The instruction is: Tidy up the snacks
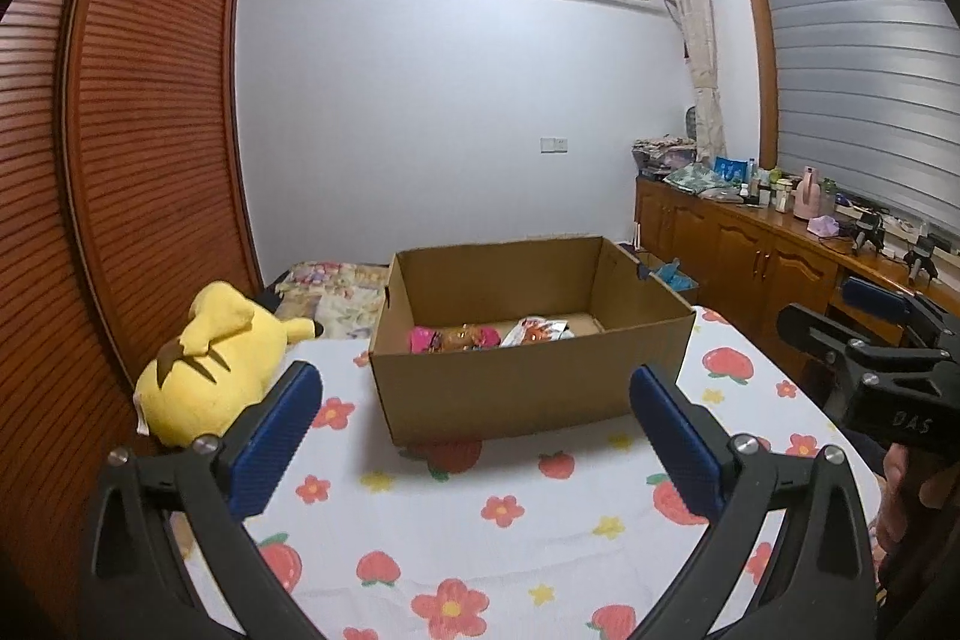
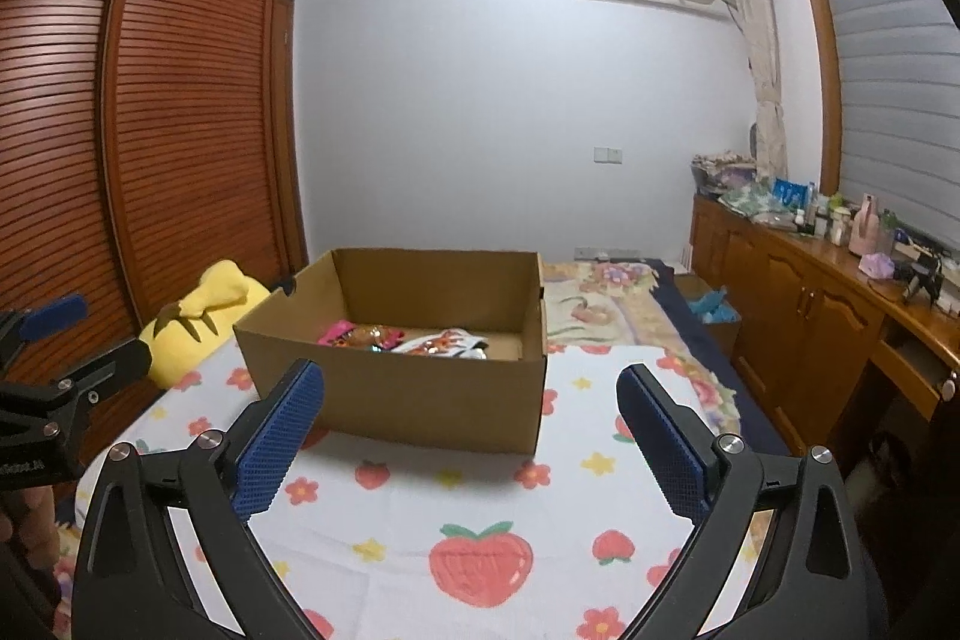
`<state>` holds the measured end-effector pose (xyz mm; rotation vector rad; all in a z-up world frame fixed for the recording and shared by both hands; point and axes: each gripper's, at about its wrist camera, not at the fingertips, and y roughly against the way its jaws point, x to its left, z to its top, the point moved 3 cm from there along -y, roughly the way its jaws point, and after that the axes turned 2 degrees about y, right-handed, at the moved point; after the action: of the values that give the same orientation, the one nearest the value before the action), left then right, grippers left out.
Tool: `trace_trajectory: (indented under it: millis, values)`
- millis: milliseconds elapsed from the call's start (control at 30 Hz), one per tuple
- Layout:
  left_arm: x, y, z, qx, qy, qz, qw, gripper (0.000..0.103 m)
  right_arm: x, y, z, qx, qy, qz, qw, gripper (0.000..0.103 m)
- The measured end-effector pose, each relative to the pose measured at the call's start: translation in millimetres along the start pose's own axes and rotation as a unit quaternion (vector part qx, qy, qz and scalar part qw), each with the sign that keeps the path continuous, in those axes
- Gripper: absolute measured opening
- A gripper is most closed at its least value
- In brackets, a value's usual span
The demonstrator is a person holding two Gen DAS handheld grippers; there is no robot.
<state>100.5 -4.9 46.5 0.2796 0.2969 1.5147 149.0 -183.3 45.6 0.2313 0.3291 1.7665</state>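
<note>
strawberry-print bedsheet (image 1: pixel 480 550), bare between both spread claws and cardboard box (image 1: pixel 528 388)

- The cardboard box (image 1: pixel 528 382) was matt brown paperboard.
- The snack packets (image 1: pixel 534 333) inside looked glossy foil.
- The bedsheet (image 1: pixel 492 532) was soft printed cloth.
- Left claw (image 1: pixel 474 436) pads (image 1: pixel 273 439) were textured blue rubber on black plastic.
- The wardrobe (image 1: pixel 150 130), upper left, was slatted varnished wood.

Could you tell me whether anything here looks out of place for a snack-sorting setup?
Only the yellow plush toy, lying on its side left of the cardboard box. The snack packets are inside the box, nothing spilled.
</note>
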Motion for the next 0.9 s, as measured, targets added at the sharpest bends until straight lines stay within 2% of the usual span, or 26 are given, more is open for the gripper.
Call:
trace_trajectory:
  millis: [433,900]
  values:
    - [9.1,-9.5,-24.3,0.025,-0.001,0.014,0.9996,0.103,1.3,-1.5,-11.6,0.006,0.001,-0.003,1.000,0.100]
    - [14.3,-6.3,-23.9,0.020,0.000,0.019,0.9996,0.103,1.0,-2.0,-14.9,0.010,-0.002,-0.001,1.000,0.100]
